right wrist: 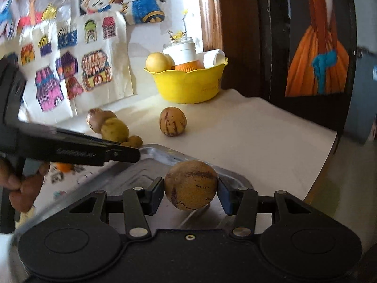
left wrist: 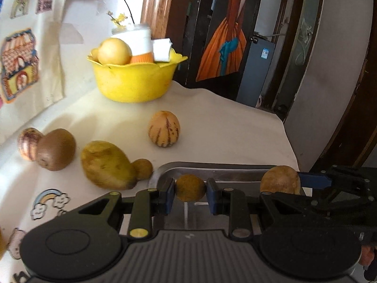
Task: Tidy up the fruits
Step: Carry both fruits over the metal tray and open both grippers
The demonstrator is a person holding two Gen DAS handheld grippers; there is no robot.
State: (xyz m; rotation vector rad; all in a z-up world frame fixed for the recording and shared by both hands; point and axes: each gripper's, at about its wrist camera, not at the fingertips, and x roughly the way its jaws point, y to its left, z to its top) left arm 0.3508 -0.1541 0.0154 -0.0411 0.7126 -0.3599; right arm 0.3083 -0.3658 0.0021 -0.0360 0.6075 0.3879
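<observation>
My left gripper [left wrist: 190, 188] is shut on a small round brown fruit [left wrist: 190, 187] above the metal tray [left wrist: 212, 168]. My right gripper [right wrist: 190, 189] is shut on a striped yellow melon [right wrist: 190, 185] over the same tray [right wrist: 150, 151]; it shows at the right of the left wrist view [left wrist: 280, 180]. On the white cloth lie a striped melon [left wrist: 164, 128], a yellow pear [left wrist: 107, 165], a small brown fruit [left wrist: 143, 168], a kiwi [left wrist: 56, 149] and a purple-striped fruit [left wrist: 27, 143]. The left gripper's arm [right wrist: 70, 149] crosses the right wrist view.
A yellow bowl [left wrist: 134, 80] at the back holds a round yellow fruit [left wrist: 114, 52], a white jar [left wrist: 139, 39] and a paper roll. Cartoon drawings hang on the wall at left. The table edge runs along the right, by a dark door frame.
</observation>
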